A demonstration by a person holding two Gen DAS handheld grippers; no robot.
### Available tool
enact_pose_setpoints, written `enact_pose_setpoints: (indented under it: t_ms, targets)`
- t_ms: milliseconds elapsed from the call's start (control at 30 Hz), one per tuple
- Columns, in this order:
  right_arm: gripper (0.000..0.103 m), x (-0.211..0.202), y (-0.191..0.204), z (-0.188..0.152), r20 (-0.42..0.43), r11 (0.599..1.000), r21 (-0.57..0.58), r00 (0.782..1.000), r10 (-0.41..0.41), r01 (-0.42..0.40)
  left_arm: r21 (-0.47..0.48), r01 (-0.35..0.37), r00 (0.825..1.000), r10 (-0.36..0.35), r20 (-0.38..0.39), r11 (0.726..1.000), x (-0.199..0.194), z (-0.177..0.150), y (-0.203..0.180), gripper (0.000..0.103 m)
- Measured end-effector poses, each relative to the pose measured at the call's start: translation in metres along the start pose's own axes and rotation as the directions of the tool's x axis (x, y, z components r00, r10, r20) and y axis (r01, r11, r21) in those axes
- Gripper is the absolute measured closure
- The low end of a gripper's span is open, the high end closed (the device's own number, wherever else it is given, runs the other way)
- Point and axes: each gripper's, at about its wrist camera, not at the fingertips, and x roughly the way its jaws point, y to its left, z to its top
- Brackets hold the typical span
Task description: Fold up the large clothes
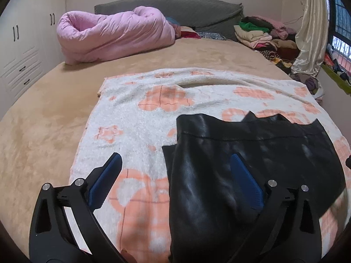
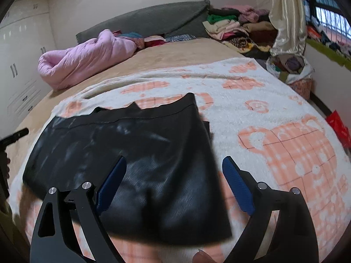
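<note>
Left wrist view shows the left gripper (image 1: pixel 175 164) and right gripper (image 2: pixel 174 164) both with jaws apart, empty, above the folded black garment (image 1: pixel 241 153); its slick layers could slide apart.

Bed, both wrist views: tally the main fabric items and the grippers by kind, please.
Black garment: 1
White and orange blanket: 1
Pink quilt: 1
Piles of clothes by the curtain: 1
Grippers, both open: 2, left gripper, right gripper
Total: 6
</note>
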Motion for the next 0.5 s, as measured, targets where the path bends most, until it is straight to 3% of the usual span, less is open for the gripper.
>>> enact_pose_setpoints:
  t_ms: [133, 167, 233, 267, 433, 500]
  targets:
    - [0.016, -0.013, 0.014, -0.011, 0.003, 0.999, -0.047, 1.000, -0.009, 0.009, 0.000, 0.027, 1.000, -0.027, 0.002, 1.000, -0.015, -0.008, -0.007, 0.011]
    - [0.019, -0.015, 0.018, -0.014, -0.002, 0.998, -0.063, 1.000, -0.007, 0.007, -0.005, 0.050, 0.999, -0.050, 0.005, 0.999, -0.019, -0.009, -0.010, 0.011]
    - [0.037, -0.019, 0.024, -0.019, -0.002, 0.997, -0.074, 1.000, 0.015, -0.015, -0.008, 0.072, 0.997, -0.072, 0.009, 0.997, -0.026, -0.012, -0.015, 0.012]
    - [0.038, -0.020, 0.028, -0.021, -0.016, 0.996, -0.083, 0.999, 0.030, -0.031, -0.007, 0.088, 0.996, -0.088, 0.013, 0.996, -0.029, -0.014, -0.019, 0.014]
    - [0.050, -0.023, 0.051, -0.031, -0.036, 0.985, -0.166, 0.999, 0.038, -0.043, 0.009, 0.149, 0.989, -0.149, -0.006, 0.989, -0.038, -0.032, -0.040, 0.052]
    - [0.050, -0.024, 0.055, -0.032, -0.040, 0.985, -0.167, 0.998, 0.044, -0.050, 0.021, 0.170, 0.985, -0.170, -0.020, 0.985, -0.040, -0.041, -0.050, 0.056]
